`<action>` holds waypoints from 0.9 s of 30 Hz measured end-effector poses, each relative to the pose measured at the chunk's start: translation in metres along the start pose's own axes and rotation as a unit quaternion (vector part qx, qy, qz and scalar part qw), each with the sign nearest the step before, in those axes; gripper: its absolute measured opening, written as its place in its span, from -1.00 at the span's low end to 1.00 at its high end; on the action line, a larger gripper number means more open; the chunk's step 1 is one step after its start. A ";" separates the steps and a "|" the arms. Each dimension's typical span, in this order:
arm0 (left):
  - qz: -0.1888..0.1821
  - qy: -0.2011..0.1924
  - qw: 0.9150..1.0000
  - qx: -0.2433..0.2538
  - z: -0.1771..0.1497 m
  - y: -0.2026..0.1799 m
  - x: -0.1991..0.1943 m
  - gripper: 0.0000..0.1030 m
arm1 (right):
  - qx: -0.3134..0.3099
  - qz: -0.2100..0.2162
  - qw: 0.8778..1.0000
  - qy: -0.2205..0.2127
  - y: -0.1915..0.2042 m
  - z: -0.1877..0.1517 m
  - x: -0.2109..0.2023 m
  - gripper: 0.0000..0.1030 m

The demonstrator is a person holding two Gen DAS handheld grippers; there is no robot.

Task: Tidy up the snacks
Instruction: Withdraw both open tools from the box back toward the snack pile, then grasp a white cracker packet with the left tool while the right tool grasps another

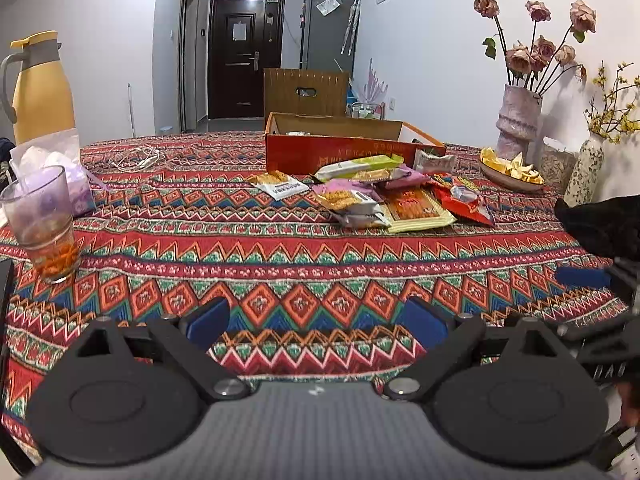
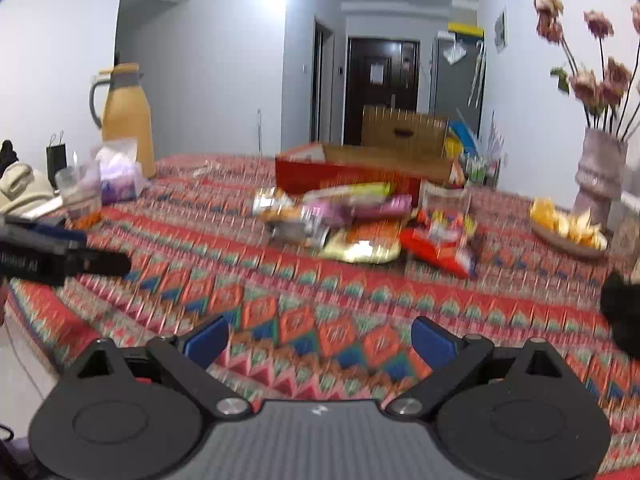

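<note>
Left wrist view: patterned tablecloth (image 1: 280,256), dark door (image 1: 244,56) beyond; both grippers' fingers (image 1: 208,318) released.

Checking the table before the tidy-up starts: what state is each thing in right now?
Left tool: open, empty.
Right tool: open, empty.
Red box: open-topped, upright.
Snack packets: loose pile on the cloth, outside the box.
Glass: upright, some drink at the bottom.
Yellow jug: upright, lid shut.
Dish: holds yellow pieces.
Pink vase: upright, holds wilted roses.
</note>
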State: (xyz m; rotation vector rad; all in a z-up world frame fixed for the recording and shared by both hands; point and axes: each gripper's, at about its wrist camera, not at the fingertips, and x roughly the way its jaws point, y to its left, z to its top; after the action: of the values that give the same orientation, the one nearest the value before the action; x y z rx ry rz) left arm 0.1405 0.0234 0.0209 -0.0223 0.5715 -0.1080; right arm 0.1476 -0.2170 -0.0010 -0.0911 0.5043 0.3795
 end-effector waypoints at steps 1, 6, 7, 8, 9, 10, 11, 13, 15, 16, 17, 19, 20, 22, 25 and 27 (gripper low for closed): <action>-0.001 -0.001 1.000 -0.001 -0.001 0.000 -0.001 0.87 | -0.001 -0.002 1.000 0.004 0.003 -0.005 -0.001 0.90; 0.001 0.006 1.000 0.003 -0.007 -0.003 0.004 0.87 | -0.007 -0.004 1.000 0.008 0.009 -0.014 -0.009 0.91; -0.002 0.008 1.000 0.005 -0.008 -0.003 0.004 0.87 | -0.007 -0.005 1.000 0.009 0.009 -0.014 -0.010 0.91; -0.004 0.009 1.000 0.006 -0.008 -0.004 0.005 0.87 | -0.006 -0.006 1.000 0.010 0.008 -0.013 -0.009 0.91; -0.004 0.009 1.000 0.008 -0.007 -0.005 0.006 0.87 | -0.005 -0.007 1.000 0.010 0.007 -0.013 -0.009 0.91; -0.005 0.010 1.000 0.010 -0.006 -0.005 0.008 0.87 | -0.002 -0.008 1.000 0.010 0.006 -0.013 -0.008 0.91; -0.005 0.011 1.000 0.010 -0.006 -0.005 0.010 0.87 | 0.000 -0.008 1.000 0.011 0.007 -0.013 -0.005 0.91; -0.007 0.014 1.000 0.010 -0.003 -0.005 0.015 0.87 | 0.005 -0.006 1.000 0.015 0.005 -0.012 0.000 0.91; -0.010 0.017 1.000 0.012 0.001 -0.005 0.022 0.87 | 0.008 -0.006 1.000 0.021 0.002 -0.011 0.008 0.91; -0.011 0.014 1.000 0.016 0.003 -0.005 0.026 0.87 | 0.009 -0.006 1.000 0.023 0.000 -0.010 0.012 0.91; -0.013 0.007 1.000 0.024 0.007 -0.006 0.029 0.87 | 0.010 -0.006 1.000 0.025 -0.001 -0.009 0.016 0.91; -0.019 -0.007 0.999 0.042 0.015 -0.009 0.037 0.87 | 0.013 -0.006 0.999 0.029 -0.005 -0.006 0.023 0.90; -0.020 -0.011 0.998 0.053 0.021 -0.011 0.043 0.87 | 0.015 -0.007 0.999 0.029 -0.008 -0.004 0.027 0.90; -0.031 -0.014 0.997 0.072 0.035 -0.013 0.059 0.86 | 0.019 -0.010 0.999 0.031 -0.013 0.002 0.035 0.90; -0.072 -0.020 0.990 0.121 0.057 -0.017 0.093 0.86 | 0.024 -0.016 0.999 0.031 -0.021 0.010 0.046 0.90; -0.103 -0.016 0.981 0.162 0.071 -0.019 0.121 0.85 | 0.027 -0.019 0.999 0.031 -0.025 0.015 0.053 0.90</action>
State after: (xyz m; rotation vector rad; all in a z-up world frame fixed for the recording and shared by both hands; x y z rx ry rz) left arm 0.2783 -0.0088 0.0162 0.2338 0.5137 -0.4010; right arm 0.2063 -0.2206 -0.0141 -0.0594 0.5739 0.3270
